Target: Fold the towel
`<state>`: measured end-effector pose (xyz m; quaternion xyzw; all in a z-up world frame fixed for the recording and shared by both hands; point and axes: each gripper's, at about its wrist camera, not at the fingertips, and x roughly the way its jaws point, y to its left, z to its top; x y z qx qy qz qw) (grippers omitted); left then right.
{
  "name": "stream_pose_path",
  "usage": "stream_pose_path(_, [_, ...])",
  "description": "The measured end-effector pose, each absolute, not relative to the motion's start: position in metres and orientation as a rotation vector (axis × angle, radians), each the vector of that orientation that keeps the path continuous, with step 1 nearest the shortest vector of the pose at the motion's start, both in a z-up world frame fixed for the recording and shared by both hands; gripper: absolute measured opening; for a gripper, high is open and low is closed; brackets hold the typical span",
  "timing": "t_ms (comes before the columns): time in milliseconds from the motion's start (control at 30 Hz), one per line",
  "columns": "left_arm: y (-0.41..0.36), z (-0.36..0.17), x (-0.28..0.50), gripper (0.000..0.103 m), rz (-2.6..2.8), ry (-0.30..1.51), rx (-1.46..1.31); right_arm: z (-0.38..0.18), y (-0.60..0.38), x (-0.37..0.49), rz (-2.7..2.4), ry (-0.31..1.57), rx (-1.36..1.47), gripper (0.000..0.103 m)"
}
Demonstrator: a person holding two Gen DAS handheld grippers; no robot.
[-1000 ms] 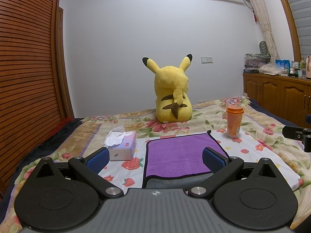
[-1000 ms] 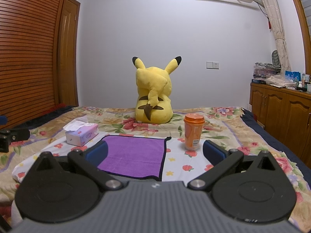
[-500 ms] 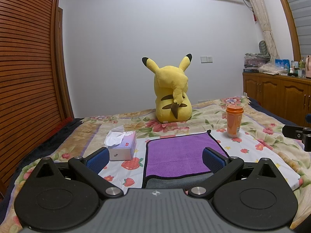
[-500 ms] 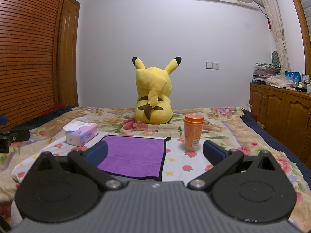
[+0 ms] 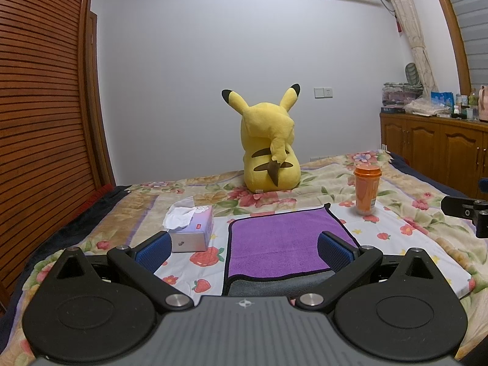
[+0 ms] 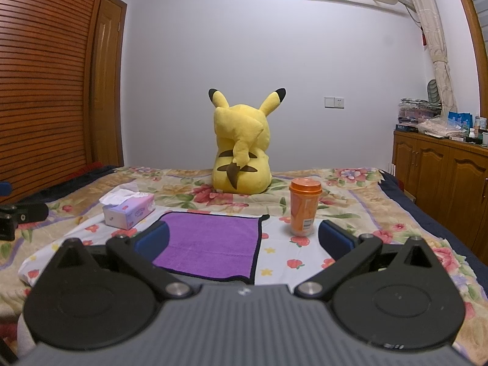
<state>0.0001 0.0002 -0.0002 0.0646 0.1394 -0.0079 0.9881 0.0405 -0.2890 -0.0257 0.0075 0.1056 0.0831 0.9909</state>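
No change noted over last second: towel [image 5: 283, 241] laid flat on bed [image 5: 427, 219], untouched; left gripper [image 5: 244, 248] and right gripper [image 6: 244, 239] held spread, empty. Folding not begun.

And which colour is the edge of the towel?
Black, around the purple towel; clearest in the right wrist view.

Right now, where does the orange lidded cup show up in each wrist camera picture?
Left wrist view: the orange lidded plastic cup stands right of centre, beyond the purple towel's far right corner.
Right wrist view: cup just right of centre.
Shared landmark: yellow Pikachu plush behind.
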Motion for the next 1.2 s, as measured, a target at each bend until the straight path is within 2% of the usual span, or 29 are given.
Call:
stream_pose_path(600, [0.0, -0.011, 0.012, 0.103, -0.015, 0.373, 0.138, -0.032, -0.28, 0.056, 0.168, 0.269, -0.014, 0.103])
stream_pose_path(1200, [-0.009, -0.036, 0.057, 0.103, -0.054, 0.529, 0.184, -0.046, -0.265, 0.086, 0.202, 0.354, -0.031, 0.103])
